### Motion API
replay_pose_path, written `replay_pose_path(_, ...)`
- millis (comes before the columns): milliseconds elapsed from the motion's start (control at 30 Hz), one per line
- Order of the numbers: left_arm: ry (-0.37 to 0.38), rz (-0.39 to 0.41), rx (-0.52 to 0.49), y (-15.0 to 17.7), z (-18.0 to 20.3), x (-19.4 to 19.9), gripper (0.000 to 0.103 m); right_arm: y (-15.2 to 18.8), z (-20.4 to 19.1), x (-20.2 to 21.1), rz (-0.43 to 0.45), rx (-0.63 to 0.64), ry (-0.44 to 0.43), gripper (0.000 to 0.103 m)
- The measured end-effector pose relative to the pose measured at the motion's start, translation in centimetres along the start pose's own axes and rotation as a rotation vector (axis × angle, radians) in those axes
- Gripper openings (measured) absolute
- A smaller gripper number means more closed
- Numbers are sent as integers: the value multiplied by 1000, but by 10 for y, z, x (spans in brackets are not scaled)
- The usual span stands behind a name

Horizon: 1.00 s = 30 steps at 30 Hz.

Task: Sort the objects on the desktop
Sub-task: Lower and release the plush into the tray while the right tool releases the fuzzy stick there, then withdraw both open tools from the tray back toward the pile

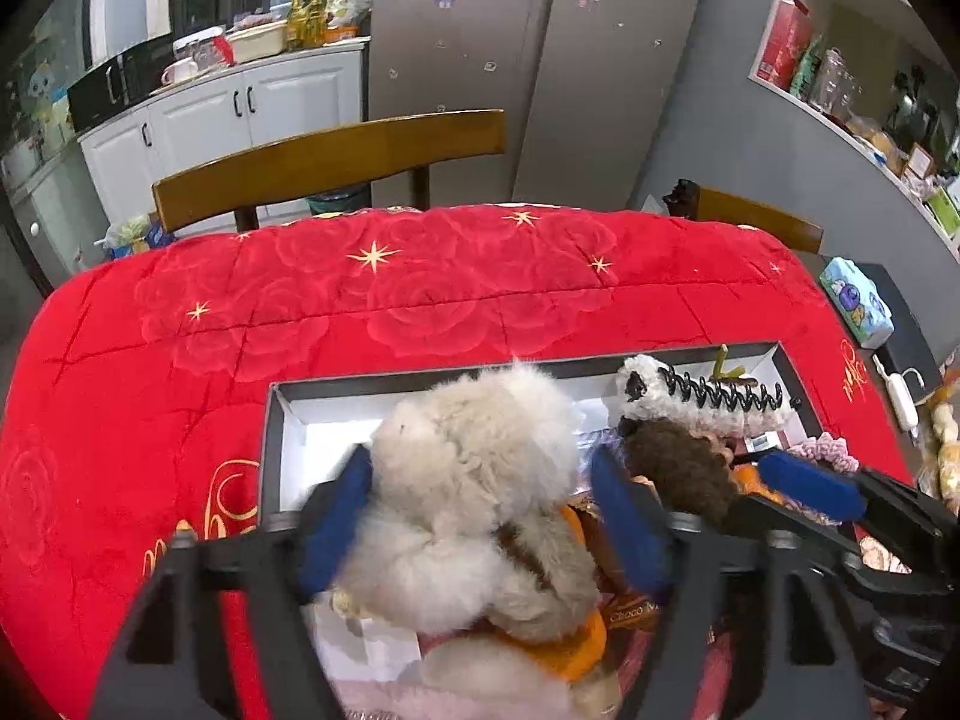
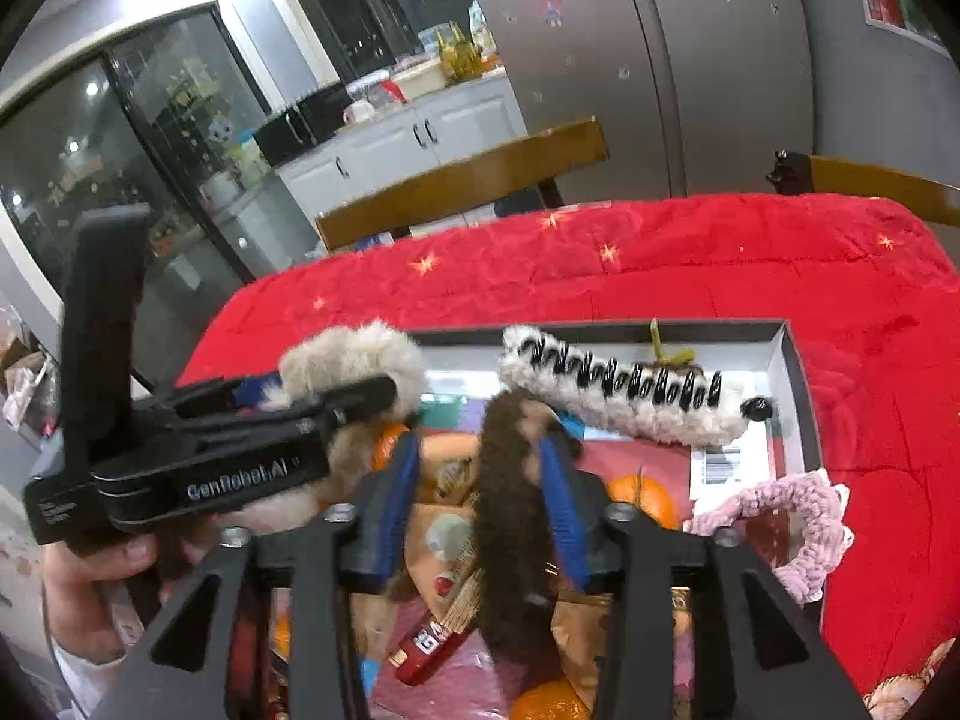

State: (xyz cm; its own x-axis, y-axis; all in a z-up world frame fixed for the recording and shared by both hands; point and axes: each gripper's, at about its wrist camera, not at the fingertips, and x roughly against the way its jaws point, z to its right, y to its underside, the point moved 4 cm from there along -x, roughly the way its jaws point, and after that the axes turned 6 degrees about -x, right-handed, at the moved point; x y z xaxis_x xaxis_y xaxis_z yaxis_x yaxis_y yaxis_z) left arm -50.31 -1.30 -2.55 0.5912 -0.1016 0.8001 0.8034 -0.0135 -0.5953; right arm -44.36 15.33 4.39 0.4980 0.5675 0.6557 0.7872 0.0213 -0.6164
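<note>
Left tongs are standing wide around the cream plush toy, pads apparently not pressing; right tongs are straddling the brown fuzzy clip, half open, its long axis running along the fingers. Both things are lying in the grey box at lower centre, crowded, on the red-covered counter, whose upper half is offering open room.

Red quilted table cover carrying open grey box.
</note>
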Motion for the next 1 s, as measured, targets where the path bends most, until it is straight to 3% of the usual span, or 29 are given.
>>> replay_pose_path(67,2,12,10,-1,-1,7,89,-4,-2,7,27,-11,-28,67)
replay_pose_path(133,1,27,21,-4,-4,14,96,-8,-6,16,85,-6,0,84)
replay_pose_path(200,-2,50,41,-6,-9,25,102,-11,-11,25,134,-1,9,95)
replay_pose_path(267,6,87,57,-9,-13,37,103,-15,-16,29,159,2,-5,102)
replay_pose_path(467,-70,128,37,-14,-19,57,103,-21,-32,27,168,43,-7,103)
replay_pose_path(633,-70,148,35,-13,-23,71,103,-19,-37,34,168,86,9,103)
replay_pose_path(1000,-90,248,-11,-2,5,145,103,-17,-36,95,227,102,49,103)
